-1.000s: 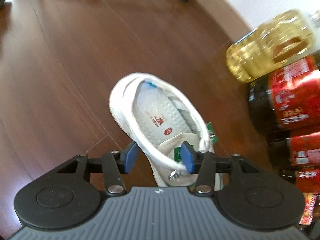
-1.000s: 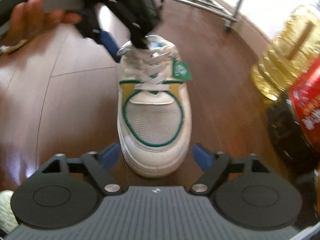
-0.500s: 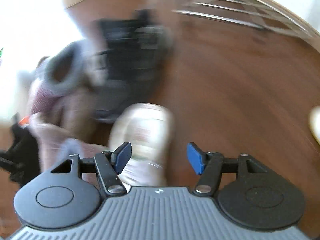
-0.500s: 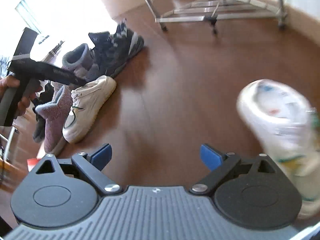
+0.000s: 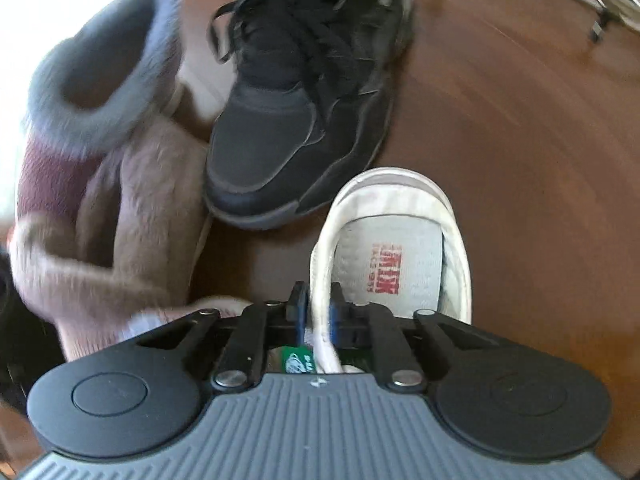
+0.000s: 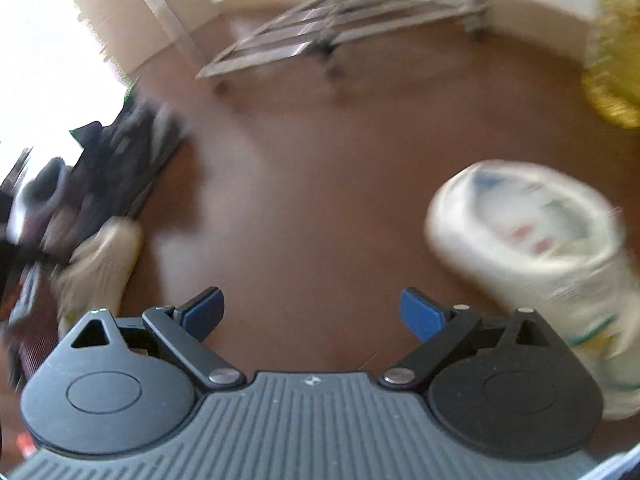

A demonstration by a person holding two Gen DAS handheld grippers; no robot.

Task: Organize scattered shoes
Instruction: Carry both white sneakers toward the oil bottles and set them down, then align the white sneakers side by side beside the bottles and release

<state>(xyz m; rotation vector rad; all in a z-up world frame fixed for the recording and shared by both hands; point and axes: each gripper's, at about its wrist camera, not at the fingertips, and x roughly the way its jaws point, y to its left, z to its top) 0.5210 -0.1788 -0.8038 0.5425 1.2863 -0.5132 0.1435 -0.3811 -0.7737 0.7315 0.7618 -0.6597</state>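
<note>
Sneaker (image 5: 394, 240) collar pinched inside left claw (image 5: 318, 314).

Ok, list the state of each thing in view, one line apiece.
left claw: shut on the white sneaker's collar.
right claw: open, holding nothing.
white sneaker: gripped, beside the black one.
black sneaker: upright, laces loose.
fuzzy slipper: on its side.
</note>
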